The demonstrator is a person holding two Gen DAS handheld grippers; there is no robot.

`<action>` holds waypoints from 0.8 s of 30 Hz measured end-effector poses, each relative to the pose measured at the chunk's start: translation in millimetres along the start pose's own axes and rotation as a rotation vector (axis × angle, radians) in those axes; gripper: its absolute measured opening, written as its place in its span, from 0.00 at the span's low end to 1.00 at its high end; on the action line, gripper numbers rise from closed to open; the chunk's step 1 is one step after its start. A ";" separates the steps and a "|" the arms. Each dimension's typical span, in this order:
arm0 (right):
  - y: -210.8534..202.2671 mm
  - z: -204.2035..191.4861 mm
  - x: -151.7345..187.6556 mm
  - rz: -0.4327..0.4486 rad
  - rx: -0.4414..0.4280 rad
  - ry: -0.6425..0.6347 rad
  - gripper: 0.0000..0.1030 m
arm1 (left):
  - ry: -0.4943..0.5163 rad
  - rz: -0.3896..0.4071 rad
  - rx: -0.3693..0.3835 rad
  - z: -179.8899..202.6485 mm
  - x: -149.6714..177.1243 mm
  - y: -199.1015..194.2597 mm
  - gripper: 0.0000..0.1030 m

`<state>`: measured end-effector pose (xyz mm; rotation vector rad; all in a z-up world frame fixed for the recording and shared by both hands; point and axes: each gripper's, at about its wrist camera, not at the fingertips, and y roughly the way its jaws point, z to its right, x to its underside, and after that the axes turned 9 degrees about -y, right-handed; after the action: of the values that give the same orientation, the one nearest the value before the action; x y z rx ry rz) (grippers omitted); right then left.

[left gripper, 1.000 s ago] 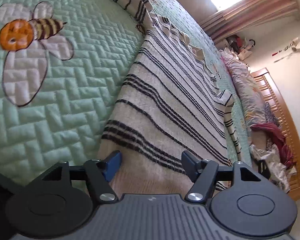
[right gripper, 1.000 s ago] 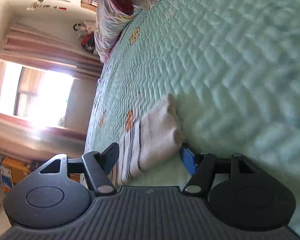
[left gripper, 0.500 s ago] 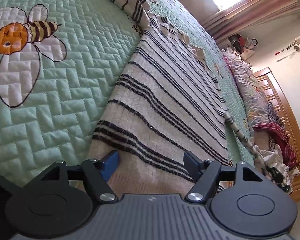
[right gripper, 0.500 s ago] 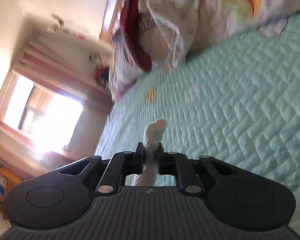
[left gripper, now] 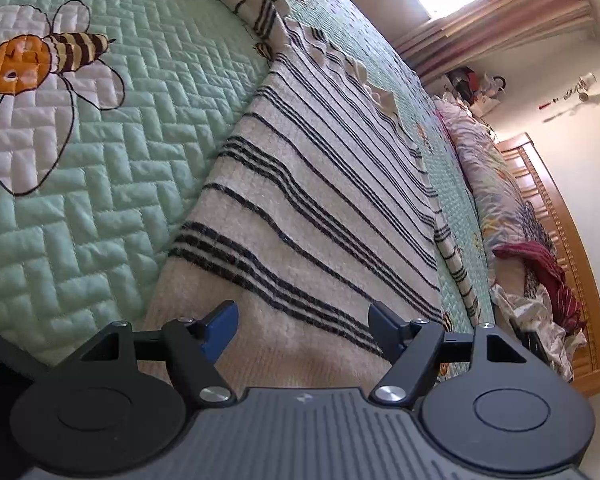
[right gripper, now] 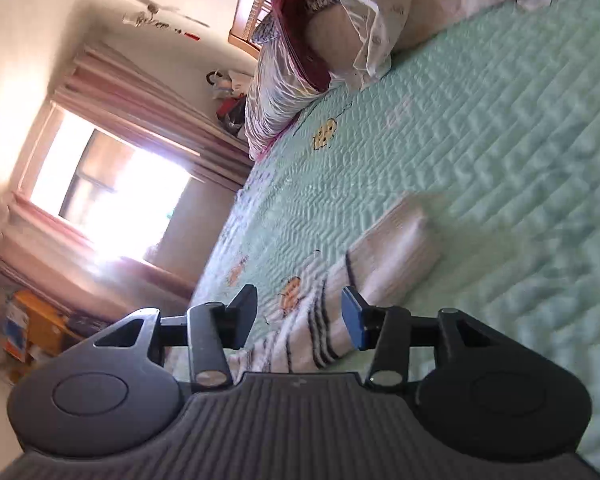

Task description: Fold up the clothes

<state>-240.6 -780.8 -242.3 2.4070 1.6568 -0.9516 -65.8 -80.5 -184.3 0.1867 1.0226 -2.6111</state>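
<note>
A cream sweater with thin black stripes (left gripper: 320, 200) lies flat on the green quilted bedspread (left gripper: 100, 184). My left gripper (left gripper: 302, 330) is open, hovering just over the plain cream hem of the sweater. In the right wrist view, a striped sleeve with a plain cream cuff (right gripper: 396, 240) lies on the quilt (right gripper: 520, 140). My right gripper (right gripper: 298, 312) is open just above the striped part of the sleeve and holds nothing.
A bee and flower patch (left gripper: 32, 80) is stitched into the quilt at left. Pillows and bundled bedding (right gripper: 340, 32) lie against the wooden headboard (left gripper: 572, 248). A bright window with curtains (right gripper: 112, 196) is beyond the bed.
My right gripper was shut on the sleeve cuff half a second ago; it has now opened and the sleeve lies on the quilt. My left gripper stayed open over the hem.
</note>
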 end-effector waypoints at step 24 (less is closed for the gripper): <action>26.8 -40.0 81.6 -0.194 -0.111 -0.224 0.43 | -0.161 0.242 0.059 -25.3 -77.7 -49.4 0.80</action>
<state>-180.9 -709.4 -260.1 2.0148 1.8276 -1.0784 -10.2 -9.5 -152.9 0.1042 0.8141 -2.3942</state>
